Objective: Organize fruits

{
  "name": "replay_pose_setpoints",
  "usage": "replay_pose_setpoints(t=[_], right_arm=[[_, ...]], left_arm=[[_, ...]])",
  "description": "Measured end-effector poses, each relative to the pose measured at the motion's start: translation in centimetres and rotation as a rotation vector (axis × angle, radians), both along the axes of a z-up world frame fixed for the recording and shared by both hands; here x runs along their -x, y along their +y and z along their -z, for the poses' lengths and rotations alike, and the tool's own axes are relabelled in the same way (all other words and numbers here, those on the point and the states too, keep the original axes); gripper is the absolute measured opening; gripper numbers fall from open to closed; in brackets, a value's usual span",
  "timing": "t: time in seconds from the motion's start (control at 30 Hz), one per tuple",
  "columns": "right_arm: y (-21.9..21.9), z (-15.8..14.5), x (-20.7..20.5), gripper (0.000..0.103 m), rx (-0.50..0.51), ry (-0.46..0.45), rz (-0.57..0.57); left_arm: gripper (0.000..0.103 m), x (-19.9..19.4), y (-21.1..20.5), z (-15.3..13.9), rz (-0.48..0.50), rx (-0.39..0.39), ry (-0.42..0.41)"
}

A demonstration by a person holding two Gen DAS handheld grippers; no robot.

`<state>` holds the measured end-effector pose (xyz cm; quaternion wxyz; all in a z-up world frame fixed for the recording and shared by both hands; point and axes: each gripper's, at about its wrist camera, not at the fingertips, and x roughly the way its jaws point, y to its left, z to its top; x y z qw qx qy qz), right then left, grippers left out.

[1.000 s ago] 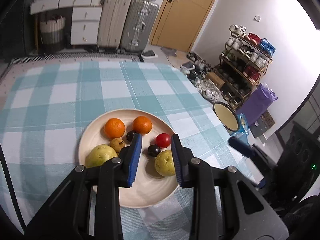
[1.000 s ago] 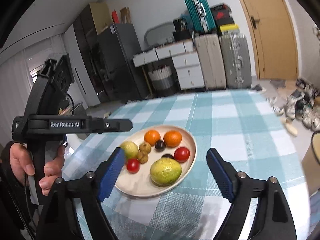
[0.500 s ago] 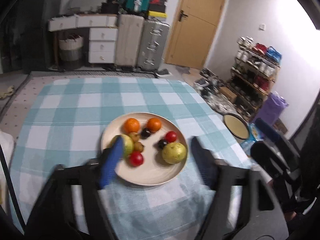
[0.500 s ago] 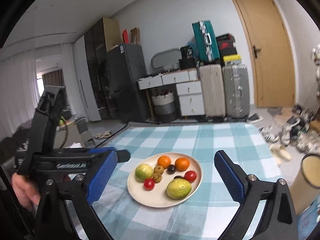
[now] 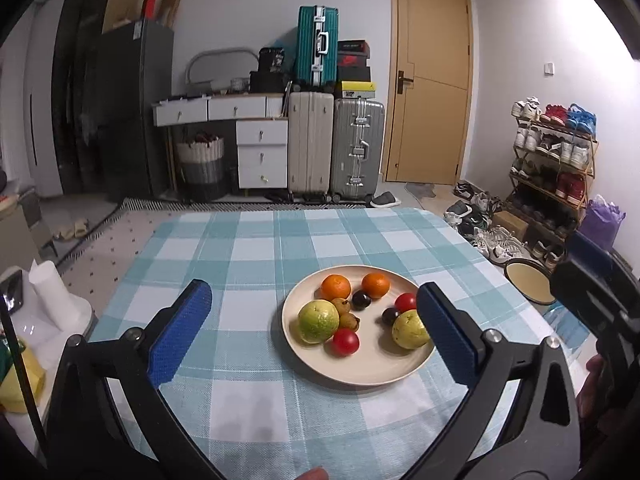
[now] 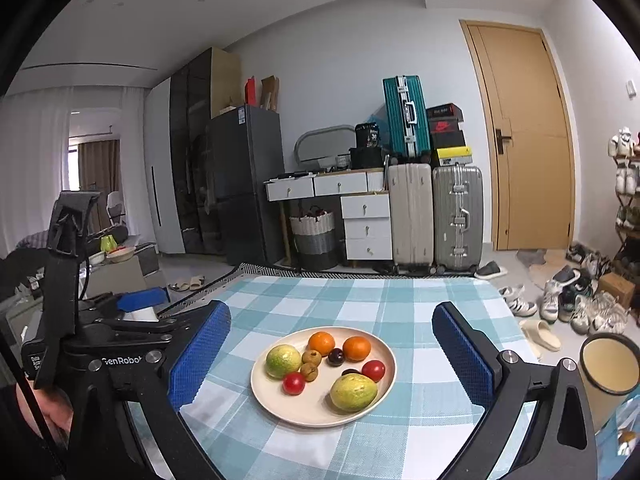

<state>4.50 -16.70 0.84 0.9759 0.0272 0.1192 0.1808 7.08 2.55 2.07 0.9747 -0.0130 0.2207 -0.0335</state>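
A cream plate [image 5: 372,372] [image 6: 316,414] on the checked tablecloth holds two oranges [image 5: 336,286], two green guavas [image 5: 318,321] [image 6: 353,392], two red tomatoes [image 5: 345,341], dark plums [image 5: 361,300] and small brown fruits [image 5: 346,312]. My left gripper [image 5: 316,336] is open and empty, held back above the table's near edge. My right gripper [image 6: 334,356] is open and empty, also held back from the plate. The left gripper's body shows at the left of the right wrist view [image 6: 120,344].
The table [image 5: 248,248] wears a blue-and-white checked cloth. A round cream-topped stool [image 5: 524,280] [image 6: 610,364] stands off the table's right edge. Suitcases [image 5: 336,152], drawers, a fridge and a shoe rack [image 5: 552,160] stand behind.
The left gripper opened after leaving a tomato on the plate. Both grippers pulled back and up from the plate, so it looks smaller and farther.
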Motion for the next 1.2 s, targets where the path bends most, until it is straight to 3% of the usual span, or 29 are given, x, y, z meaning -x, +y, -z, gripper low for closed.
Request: replay_pose_setpoints(t=[0.2, 0.6, 0.8, 1.2], right_arm=[[-0.4, 1.8, -0.4, 0.103, -0.015, 0.015, 0.024], [-0.7, 6.2, -1.9, 0.103, 0.035, 0.094, 0.046], [-1.0, 7.4, -2.2, 0.103, 0.027, 0.100, 0.051], [0.0, 7.4, -1.5, 0.103, 0.073, 0.056, 0.036]], left_arm=[[0.102, 0.5, 0.7, 2.1, -0.137, -0.077, -0.071], [0.102, 0.1, 0.6, 7.5, -0.115, -0.117, -0.041], [0.102, -0.1, 1.1, 8.9, -0.103, -0.092, -0.054], [0.102, 0.5, 2.1, 8.5, -0.088, -0.023, -0.096]])
